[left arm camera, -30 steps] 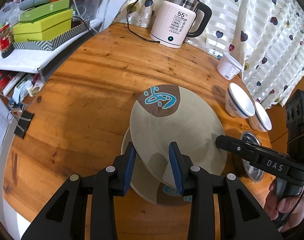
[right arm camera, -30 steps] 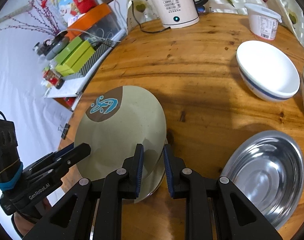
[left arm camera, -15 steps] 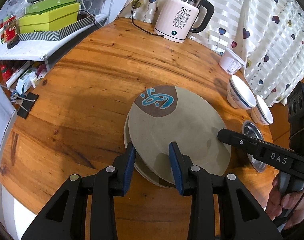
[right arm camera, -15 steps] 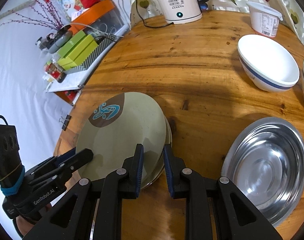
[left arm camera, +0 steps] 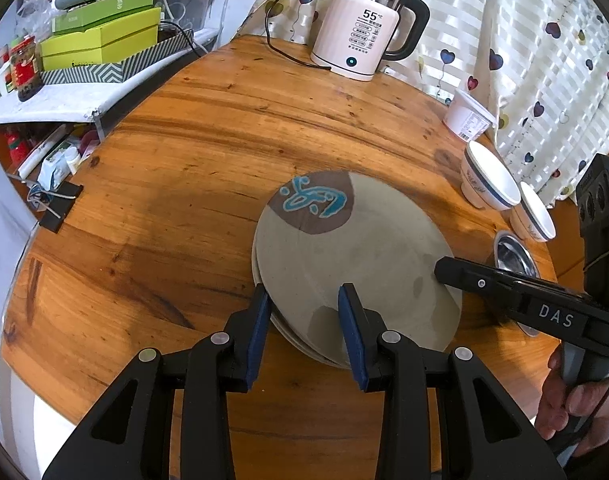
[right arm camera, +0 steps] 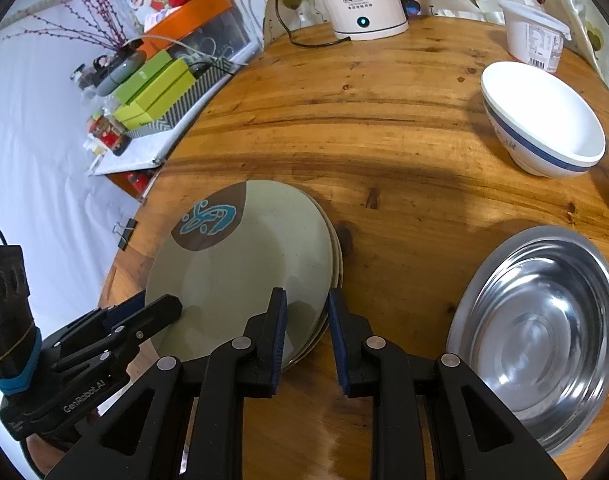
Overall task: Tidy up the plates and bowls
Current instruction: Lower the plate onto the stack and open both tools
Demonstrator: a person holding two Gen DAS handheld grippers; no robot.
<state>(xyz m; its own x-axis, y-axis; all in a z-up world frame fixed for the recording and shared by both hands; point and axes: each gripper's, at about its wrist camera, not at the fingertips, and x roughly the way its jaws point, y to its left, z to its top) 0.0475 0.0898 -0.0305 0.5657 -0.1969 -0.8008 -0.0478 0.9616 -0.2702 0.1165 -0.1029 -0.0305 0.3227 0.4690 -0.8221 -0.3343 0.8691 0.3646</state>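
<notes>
Wooden table (left arm camera: 208,168): round; kettle (left arm camera: 364,36) at 12 o'clock.
Top plate (left arm camera: 356,264): stacked flat on lower plate (right arm camera: 331,280), table's near side.
Surroundings: two white bowls (right arm camera: 544,124) at 2 o'clock, steel bowl (right arm camera: 544,332) at 3 o'clock of the stack; well apart.
Left gripper (left arm camera: 304,324): jaws wide, straddling the stack's near rim.
Right gripper (right arm camera: 304,330): jaws narrow-gapped astride the right rim.
Change: top plate tilted 1.0 s ago, now lowered and seated.

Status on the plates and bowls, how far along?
Done: the top plate sits stacked on the plate beneath it. In hand: nothing gripped; left tongs and right tongs are open at the stack's rim. Left: two white bowls and the steel dish stand separate.
</notes>
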